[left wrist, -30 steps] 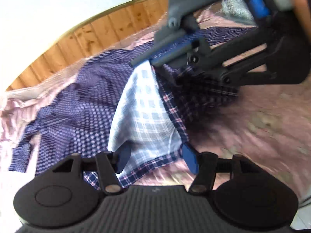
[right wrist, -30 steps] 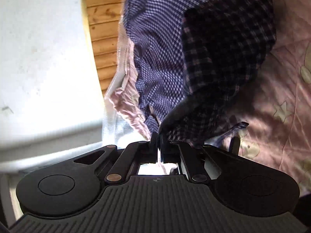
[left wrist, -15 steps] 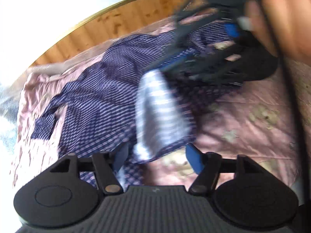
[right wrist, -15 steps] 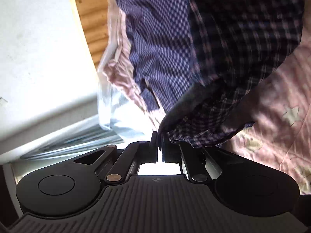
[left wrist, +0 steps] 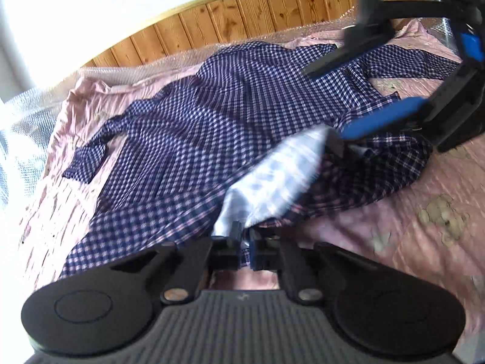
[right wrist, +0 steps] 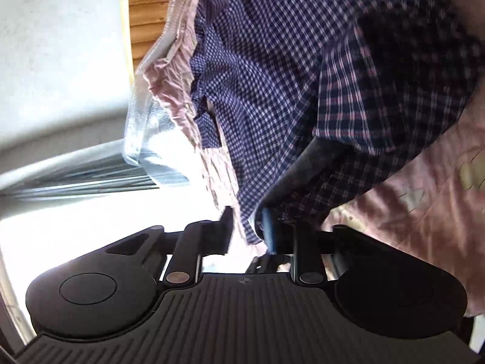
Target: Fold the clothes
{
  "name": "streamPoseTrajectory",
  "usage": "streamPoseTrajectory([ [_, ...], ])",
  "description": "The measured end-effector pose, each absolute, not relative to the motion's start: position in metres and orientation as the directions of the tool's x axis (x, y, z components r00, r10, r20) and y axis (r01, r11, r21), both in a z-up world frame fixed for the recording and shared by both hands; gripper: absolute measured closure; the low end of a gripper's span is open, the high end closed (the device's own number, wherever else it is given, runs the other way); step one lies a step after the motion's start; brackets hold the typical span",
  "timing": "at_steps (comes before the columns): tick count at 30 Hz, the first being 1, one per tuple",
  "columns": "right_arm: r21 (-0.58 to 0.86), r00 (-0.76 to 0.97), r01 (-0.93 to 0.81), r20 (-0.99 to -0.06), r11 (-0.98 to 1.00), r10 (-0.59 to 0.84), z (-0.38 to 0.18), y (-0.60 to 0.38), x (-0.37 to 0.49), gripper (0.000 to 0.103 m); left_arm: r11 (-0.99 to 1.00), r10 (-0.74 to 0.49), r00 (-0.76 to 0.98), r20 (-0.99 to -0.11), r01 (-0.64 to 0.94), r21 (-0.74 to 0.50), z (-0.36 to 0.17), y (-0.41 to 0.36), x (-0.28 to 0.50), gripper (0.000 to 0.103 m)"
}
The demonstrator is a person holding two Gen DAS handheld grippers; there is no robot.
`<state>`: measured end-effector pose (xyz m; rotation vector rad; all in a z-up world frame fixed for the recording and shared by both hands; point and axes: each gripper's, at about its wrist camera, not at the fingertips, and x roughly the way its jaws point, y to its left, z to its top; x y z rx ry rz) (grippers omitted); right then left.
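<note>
A navy and pink checked shirt (left wrist: pixel 194 127) lies spread on a pink bedcover (left wrist: pixel 394 227). Its near hem is turned up and shows the pale inside (left wrist: pixel 272 182). My left gripper (left wrist: pixel 245 239) is shut on that hem edge. My right gripper (left wrist: pixel 348 103) shows at the upper right of the left wrist view, its blue pads apart above the shirt. In the right wrist view the right gripper (right wrist: pixel 248 233) stands open with the shirt's edge (right wrist: pixel 303 97) hanging loosely between its fingers.
A wooden headboard (left wrist: pixel 242 18) runs along the far side of the bed under a white wall. Clear bubble wrap (left wrist: pixel 27 115) lies along the bed's left and far edges. The bedcover has beige animal prints (left wrist: pixel 442 215) at the right.
My left gripper has closed on the shirt's hem; it was open before. My right gripper has opened and let go of the fold it held. The shirt has dropped flatter.
</note>
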<state>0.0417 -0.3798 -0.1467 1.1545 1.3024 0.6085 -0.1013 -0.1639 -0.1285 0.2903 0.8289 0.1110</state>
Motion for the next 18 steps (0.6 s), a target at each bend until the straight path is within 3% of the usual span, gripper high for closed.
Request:
streamPoseTrajectory([
  [3, 0.822, 0.268, 0.039, -0.557, 0.569, 0.786, -0.124, -0.402, 0.033, 0.055, 0.944, 0.215, 0.668, -0.713, 0.044, 0.326, -0.119, -0.143, -0.123, 0.098],
  [8, 0.399, 0.35, -0.243, -0.814, 0.884, 0.464, -0.121, -0.404, -0.004, 0.054, 0.913, 0.179, 0.606, -0.776, 0.192, 0.36, -0.123, -0.124, -0.146, 0.097],
  [12, 0.292, 0.395, -0.285, -0.832, 0.913, 0.389, -0.124, -0.397, -0.02, 0.051, 0.893, 0.155, 0.544, -0.825, 0.28, 0.352, -0.143, -0.112, -0.157, 0.098],
  [15, 0.205, 0.479, -0.337, -0.803, 0.919, 0.355, -0.111, -0.368, -0.014, 0.033, 0.88, 0.157, 0.54, -0.827, 0.303, 0.365, -0.151, -0.114, -0.162, 0.097],
  [16, 0.157, 0.503, -0.363, -0.797, 0.918, 0.335, -0.108, -0.356, -0.012, 0.025, 0.876, 0.154, 0.552, -0.82, 0.307, 0.371, -0.15, -0.116, -0.164, 0.096],
  [18, 0.011, 0.535, -0.433, -0.802, 0.901, 0.266, -0.11, -0.332, -0.006, 0.027, 0.867, 0.131, 0.586, -0.8, 0.323, 0.378, -0.147, -0.12, -0.167, 0.086],
])
